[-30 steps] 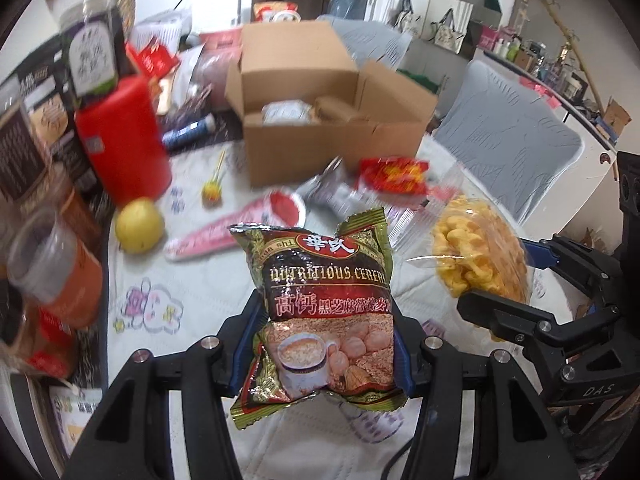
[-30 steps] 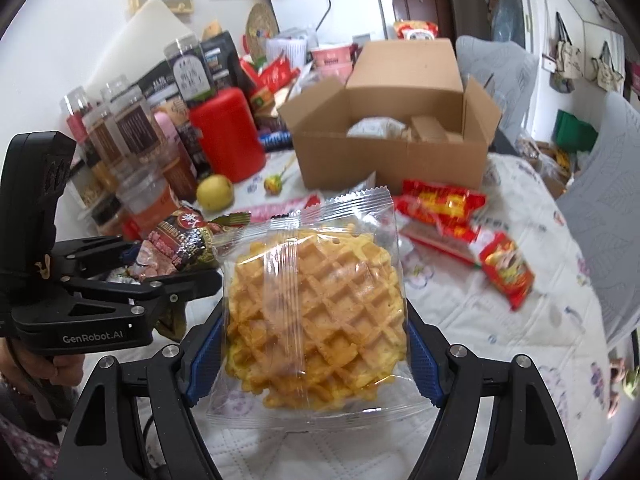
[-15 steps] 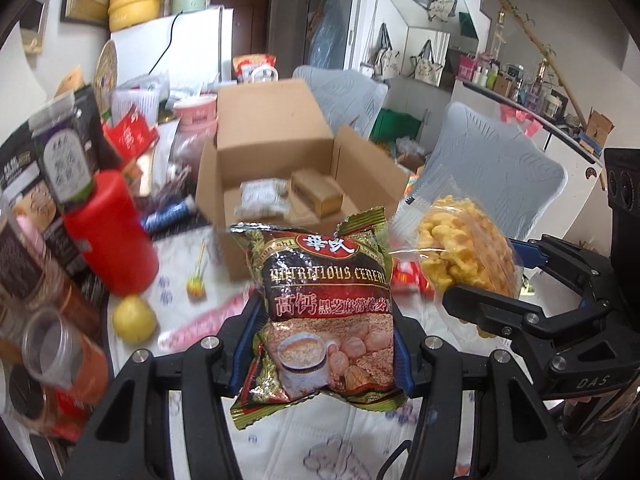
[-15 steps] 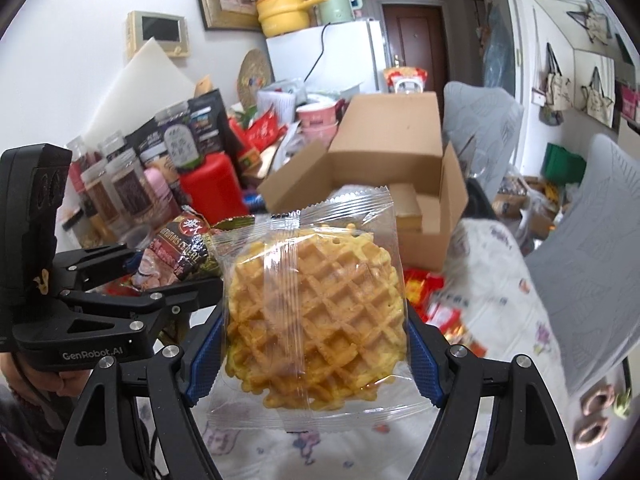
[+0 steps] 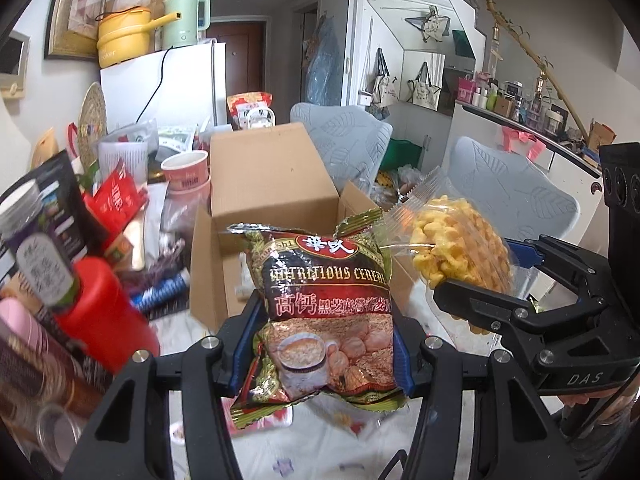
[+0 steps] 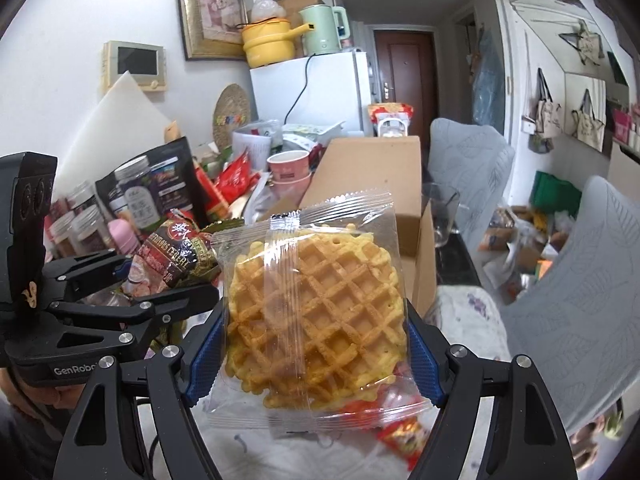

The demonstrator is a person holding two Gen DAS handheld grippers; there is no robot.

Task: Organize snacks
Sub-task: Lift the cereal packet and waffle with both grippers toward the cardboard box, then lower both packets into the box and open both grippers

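Both claws are holding snacks. The left claw [image 5: 324, 344] squeezes a dark cereal bag [image 5: 324, 312] between its blue pads. The right claw [image 6: 316, 344] grips a waffle pack [image 6: 312, 316] in clear wrap the same way. Neither grip has changed in the last second; the bags sit just as they did in the claws.

What has changed is where they are. A second ago both claws were low over the worktop [image 5: 344, 448], and you could look down into the open cardboard box [image 5: 260, 208] from above. Now both snacks are up in the air, side by side, and the box is right behind them. Its tall back flap stands up behind the cereal bag. The red jar [image 5: 104, 316] and the jars next to it are off to the left.

I think this means the picking-up part is done. The snacks look like they are on their way to the box. Next they need to go over the front wall of the box and be let go inside. More red snack packs [image 6: 404, 436] still lie on the worktop, so there is more to tidy.
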